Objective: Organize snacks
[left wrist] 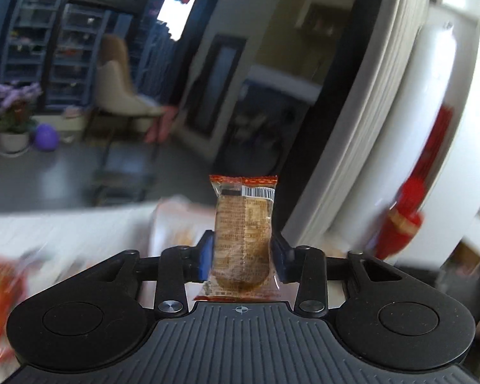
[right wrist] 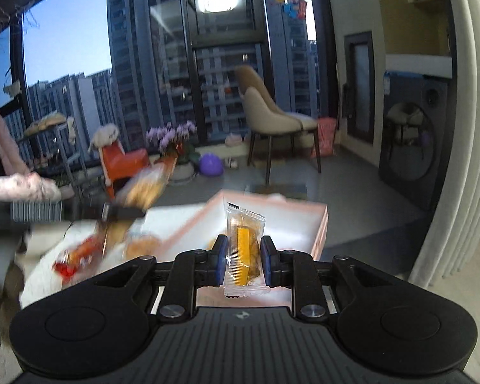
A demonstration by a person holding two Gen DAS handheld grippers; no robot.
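Between left gripper (left wrist: 242,257) pads: brown biscuit packet (left wrist: 242,236), upright, orange crimped ends, barcode near top, clamped. Between right gripper (right wrist: 242,260) pads: clear snack sachet (right wrist: 242,249), yellow insert, pinched above pink tray (right wrist: 320,230).

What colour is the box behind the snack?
Pink box, white inside; the right wrist view shows it best.

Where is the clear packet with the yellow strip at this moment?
In the right wrist view, the clear packet with the yellow strip stands upright, clamped between the right gripper's blue pads, in front of the pink box.
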